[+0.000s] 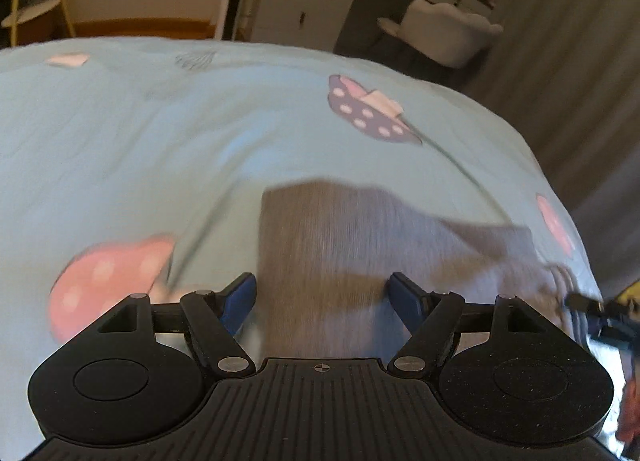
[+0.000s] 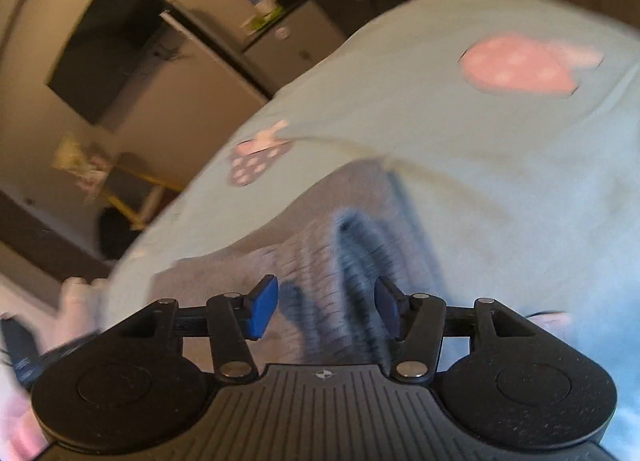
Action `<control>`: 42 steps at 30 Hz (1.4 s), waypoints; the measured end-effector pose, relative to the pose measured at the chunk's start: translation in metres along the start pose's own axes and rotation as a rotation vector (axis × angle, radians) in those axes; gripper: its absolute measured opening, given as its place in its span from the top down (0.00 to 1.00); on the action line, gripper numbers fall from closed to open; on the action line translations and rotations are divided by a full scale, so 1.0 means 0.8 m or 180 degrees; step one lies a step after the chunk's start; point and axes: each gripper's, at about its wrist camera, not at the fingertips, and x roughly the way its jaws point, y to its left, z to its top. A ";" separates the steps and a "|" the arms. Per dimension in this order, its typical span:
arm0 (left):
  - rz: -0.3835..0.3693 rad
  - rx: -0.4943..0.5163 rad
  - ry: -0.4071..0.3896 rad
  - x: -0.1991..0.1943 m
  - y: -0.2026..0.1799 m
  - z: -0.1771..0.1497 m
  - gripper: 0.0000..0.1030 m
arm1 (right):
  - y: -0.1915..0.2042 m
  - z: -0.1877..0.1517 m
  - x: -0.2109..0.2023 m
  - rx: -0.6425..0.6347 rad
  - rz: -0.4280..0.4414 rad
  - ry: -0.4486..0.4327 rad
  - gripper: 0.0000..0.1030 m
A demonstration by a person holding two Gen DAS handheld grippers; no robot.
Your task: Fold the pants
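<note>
Jaws apart above grey pants (image 1: 320,245)

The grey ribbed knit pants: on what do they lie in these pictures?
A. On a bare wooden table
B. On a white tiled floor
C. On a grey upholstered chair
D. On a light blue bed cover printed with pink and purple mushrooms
D: the grey ribbed knit pants are spread on the light blue bed cover, with a purple spotted mushroom printed just beyond them.
</note>
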 end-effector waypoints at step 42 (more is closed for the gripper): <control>-0.0829 -0.0535 0.0682 0.024 0.051 -0.059 0.14 | -0.071 -0.021 0.010 0.0232 0.0494 0.0323 0.08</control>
